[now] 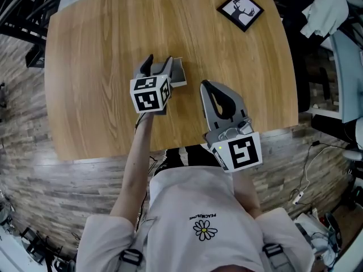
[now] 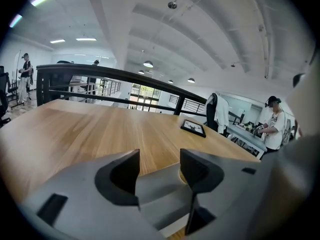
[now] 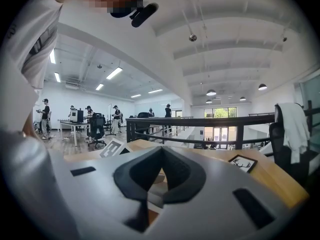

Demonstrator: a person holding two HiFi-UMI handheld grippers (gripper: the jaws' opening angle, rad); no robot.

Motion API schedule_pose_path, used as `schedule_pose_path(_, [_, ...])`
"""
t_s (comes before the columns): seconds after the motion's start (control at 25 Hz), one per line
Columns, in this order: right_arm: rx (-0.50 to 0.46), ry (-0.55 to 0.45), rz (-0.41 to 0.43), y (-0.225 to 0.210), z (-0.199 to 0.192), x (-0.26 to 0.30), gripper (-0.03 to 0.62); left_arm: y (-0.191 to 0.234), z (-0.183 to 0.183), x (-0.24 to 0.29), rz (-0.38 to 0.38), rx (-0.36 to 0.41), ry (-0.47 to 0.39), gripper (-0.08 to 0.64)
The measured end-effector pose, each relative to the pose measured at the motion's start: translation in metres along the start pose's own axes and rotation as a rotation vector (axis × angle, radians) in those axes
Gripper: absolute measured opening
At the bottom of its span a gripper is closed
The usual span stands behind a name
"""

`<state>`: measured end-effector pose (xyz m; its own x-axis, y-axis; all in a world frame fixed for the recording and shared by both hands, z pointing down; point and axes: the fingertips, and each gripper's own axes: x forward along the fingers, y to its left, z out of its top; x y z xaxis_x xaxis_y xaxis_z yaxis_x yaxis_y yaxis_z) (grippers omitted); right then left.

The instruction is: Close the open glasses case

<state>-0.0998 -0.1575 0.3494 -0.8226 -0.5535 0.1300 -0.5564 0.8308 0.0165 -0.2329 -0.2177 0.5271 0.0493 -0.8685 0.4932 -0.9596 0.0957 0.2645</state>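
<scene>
A grey glasses case (image 1: pixel 180 74) lies on the wooden table (image 1: pixel 91 67) near the middle of its front half. My left gripper (image 1: pixel 159 60) stands open right over the case's left part, one jaw on each side of it. From the left gripper view the case (image 2: pixel 162 186) lies low between the open left gripper (image 2: pixel 159 156); I cannot tell how far its lid stands. My right gripper (image 1: pixel 204 85) is shut on nothing, a short way right of the case and apart from it. The right gripper view has the shut right gripper (image 3: pixel 161 150) with its tips meeting.
A black-framed deer picture (image 1: pixel 240 10) lies at the table's far right corner, also in the left gripper view as the framed picture (image 2: pixel 193 127). The table's front edge (image 1: pixel 170 151) runs just before the person's body. Railings, chairs and people stand beyond the table.
</scene>
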Motion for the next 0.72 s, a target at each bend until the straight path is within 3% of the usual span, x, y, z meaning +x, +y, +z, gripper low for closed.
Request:
schedule_pose_path(0.24, [0.000,0.013,0.001,0.002,-0.005,0.004,0.008,0.003,-0.013,0.003,-0.006,0.002,0.036,0.249])
schedule_pose_path(0.4, [0.019,0.023,0.006,0.006,-0.007,0.008,0.008,0.001,-0.016,0.003,-0.010,0.060,0.048,0.247])
schedule_pose_path(0.72, [-0.005,0.028,0.012,0.014,-0.010,0.011,0.008,-0.004,-0.019,-0.005,-0.033,0.043,0.073,0.239])
